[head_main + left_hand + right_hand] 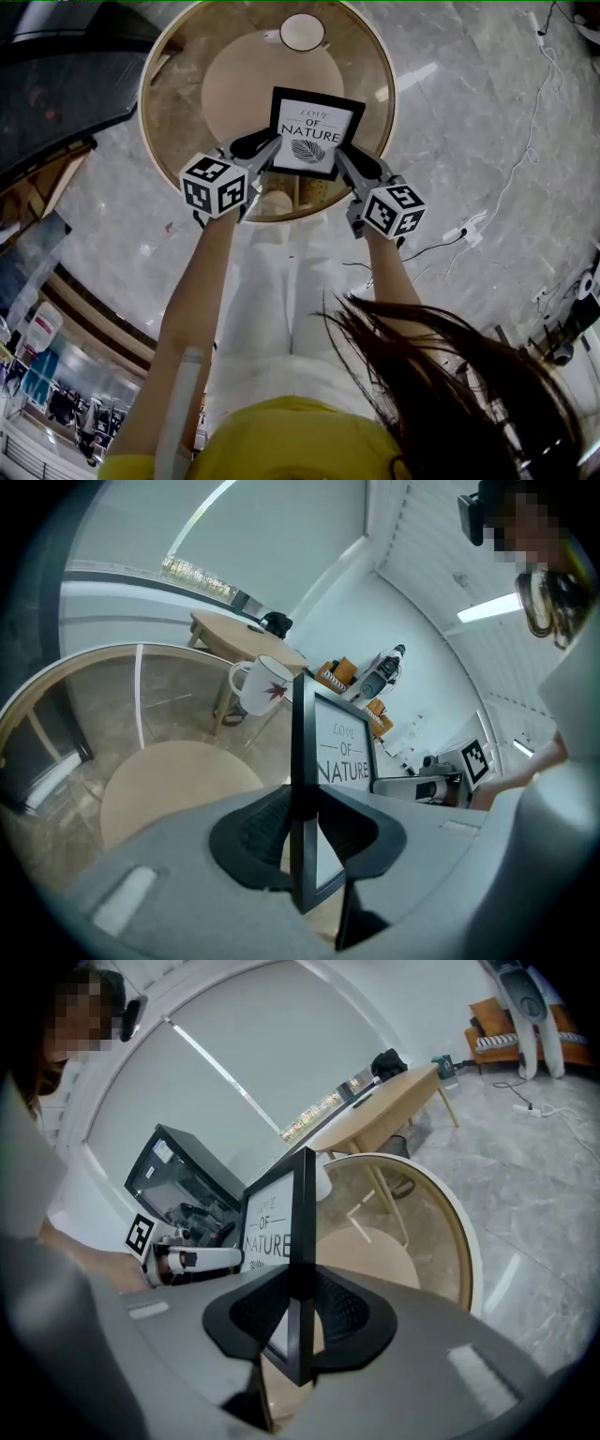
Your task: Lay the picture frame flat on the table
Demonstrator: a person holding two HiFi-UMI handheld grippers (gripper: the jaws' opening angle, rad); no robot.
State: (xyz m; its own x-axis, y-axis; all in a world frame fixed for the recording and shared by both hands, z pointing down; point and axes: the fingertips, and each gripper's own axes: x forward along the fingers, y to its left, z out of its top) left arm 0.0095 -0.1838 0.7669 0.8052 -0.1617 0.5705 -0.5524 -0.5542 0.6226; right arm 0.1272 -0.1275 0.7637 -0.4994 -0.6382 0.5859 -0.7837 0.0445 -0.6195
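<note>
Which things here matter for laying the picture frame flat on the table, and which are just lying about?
In the job: picture frame, gripped at its side edges by the left gripper and right gripper; round table.

Just lying about: mug on the table's far side; wooden table in the background.

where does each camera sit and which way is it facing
Head view: on the person's head, facing steeply down at the frame and table; shows arms, hair, left claw, right claw.
Left gripper view: on the left claw, facing along its jaws, shut on the frame's edge; right claw beyond.
Right gripper view: on the right claw, likewise, jaws shut on the opposite edge.
All share the frame.
</note>
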